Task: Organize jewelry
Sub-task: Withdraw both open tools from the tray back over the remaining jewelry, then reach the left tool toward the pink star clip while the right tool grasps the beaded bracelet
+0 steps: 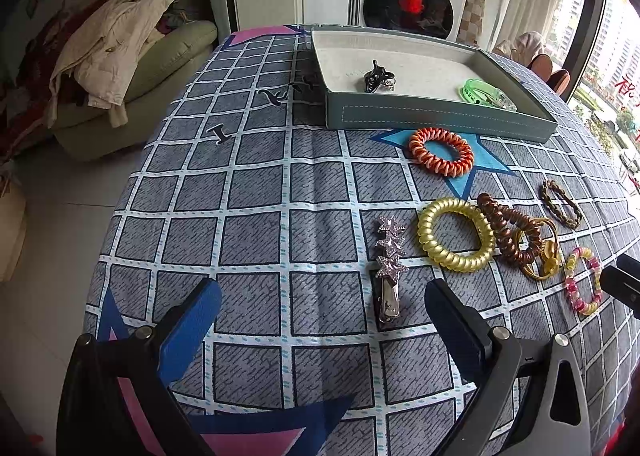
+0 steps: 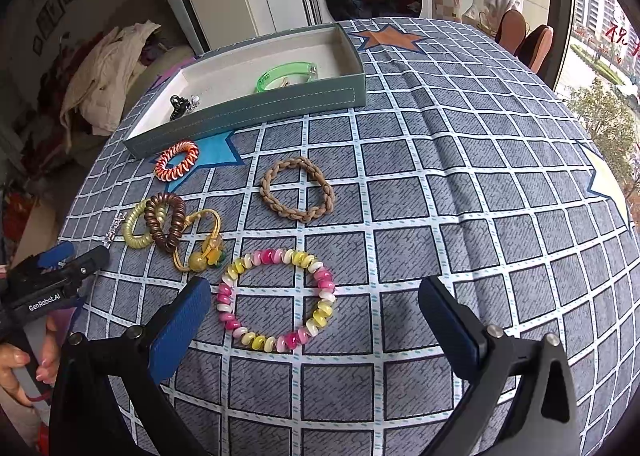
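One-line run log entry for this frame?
left hand-held gripper open, near star clip | right hand-held gripper open, over pink-yellow coil tie | tray: two items

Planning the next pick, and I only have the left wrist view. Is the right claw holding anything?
Observer: No. The right claw is open and empty.
Operator: What's in front of it?
Observer: The pink-yellow coil lies flat just ahead, in line with the gap between its fingers.
Operator: Is the braided band touching anything?
Observer: No. The braided band lies apart from the other bands.
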